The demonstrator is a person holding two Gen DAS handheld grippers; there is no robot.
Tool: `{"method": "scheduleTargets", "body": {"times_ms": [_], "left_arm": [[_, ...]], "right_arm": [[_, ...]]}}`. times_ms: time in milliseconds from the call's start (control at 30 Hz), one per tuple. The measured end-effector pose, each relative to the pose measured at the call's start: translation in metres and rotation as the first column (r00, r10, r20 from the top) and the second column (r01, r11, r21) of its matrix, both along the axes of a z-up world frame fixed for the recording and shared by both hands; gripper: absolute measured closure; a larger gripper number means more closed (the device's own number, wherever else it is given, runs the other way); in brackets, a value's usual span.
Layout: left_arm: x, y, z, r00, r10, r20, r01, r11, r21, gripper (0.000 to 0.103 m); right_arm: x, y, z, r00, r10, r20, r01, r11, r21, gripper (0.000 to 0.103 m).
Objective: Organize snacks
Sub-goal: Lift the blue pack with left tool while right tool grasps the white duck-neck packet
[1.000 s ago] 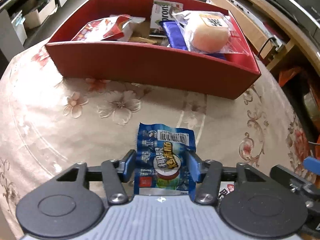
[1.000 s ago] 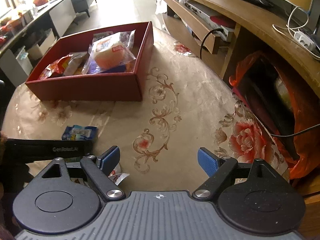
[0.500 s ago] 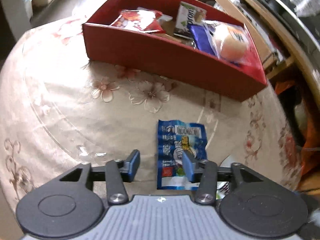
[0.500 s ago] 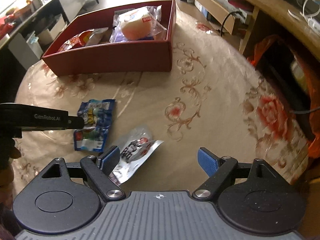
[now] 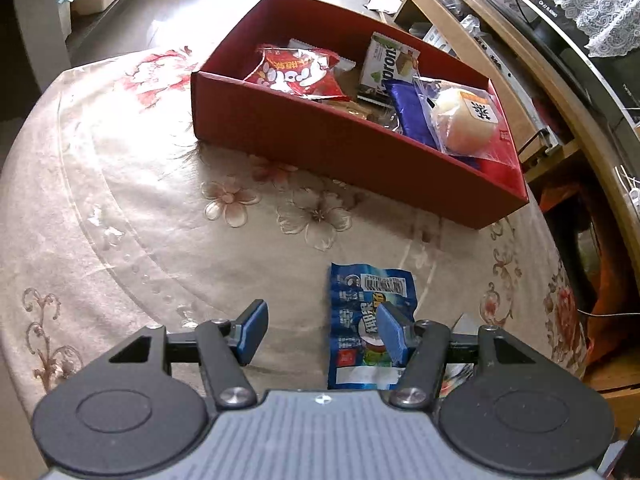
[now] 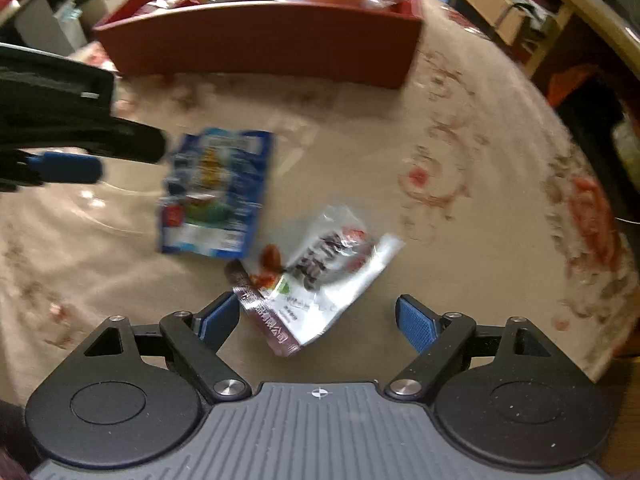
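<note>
The left gripper (image 5: 320, 334) is hovering over the floral-clothed counter (image 5: 140, 208) with its fingers (image 5: 253, 331) partway apart; they have just been opening, and nothing is sitting between them. The blue snack packet (image 5: 366, 304) is lying flat on the counter, partly behind the right-hand finger of that gripper. The right gripper (image 6: 318, 320) is hanging with fingers (image 6: 414, 322) spread wide and gripping nothing, directly above a white-and-maroon snack packet (image 6: 320, 276) lying just beside the blue one. Farther back, the red box (image 5: 360, 148) is holding a red packet (image 5: 298, 72), a wrapped bun (image 5: 466, 118) and other snacks.
</note>
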State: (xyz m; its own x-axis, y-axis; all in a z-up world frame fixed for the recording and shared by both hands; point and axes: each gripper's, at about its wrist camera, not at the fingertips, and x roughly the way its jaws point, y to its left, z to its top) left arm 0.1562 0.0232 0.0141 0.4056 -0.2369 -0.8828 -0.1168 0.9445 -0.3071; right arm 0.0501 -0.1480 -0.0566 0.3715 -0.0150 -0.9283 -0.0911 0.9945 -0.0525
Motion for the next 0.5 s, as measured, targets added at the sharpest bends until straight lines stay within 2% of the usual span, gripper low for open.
{"method": "scheduleTargets", "body": {"times_ms": [100,267,400,500], "left_arm": [[-0.002,-0.002,0.001,1.000,-0.015,0.002,0.015,1.000,0.000,0.043],[-0.002,-0.001,-0.002,1.000,-0.021,-0.005,0.021,1.000,0.009,0.043],[-0.001,-0.002,-0.003,1.000,-0.015,-0.012,0.015,1.000,-0.003,0.043],[-0.001,-0.005,-0.004,1.000,-0.017,-0.017,0.017,1.000,-0.005,0.043]], "right_arm": [[-0.002,-0.024,0.001,0.997,-0.075,0.014,0.075,0.997,-0.026,0.014],[-0.013,-0.054,0.008,0.989,-0.144,0.028,0.144,0.990,-0.005,0.014],[-0.011,-0.064,0.020,0.982,-0.177,0.071,0.171,0.981,0.088,0.014],[0.006,-0.057,0.018,0.980,-0.189,0.060,0.181,0.976,0.123,0.014]]}}
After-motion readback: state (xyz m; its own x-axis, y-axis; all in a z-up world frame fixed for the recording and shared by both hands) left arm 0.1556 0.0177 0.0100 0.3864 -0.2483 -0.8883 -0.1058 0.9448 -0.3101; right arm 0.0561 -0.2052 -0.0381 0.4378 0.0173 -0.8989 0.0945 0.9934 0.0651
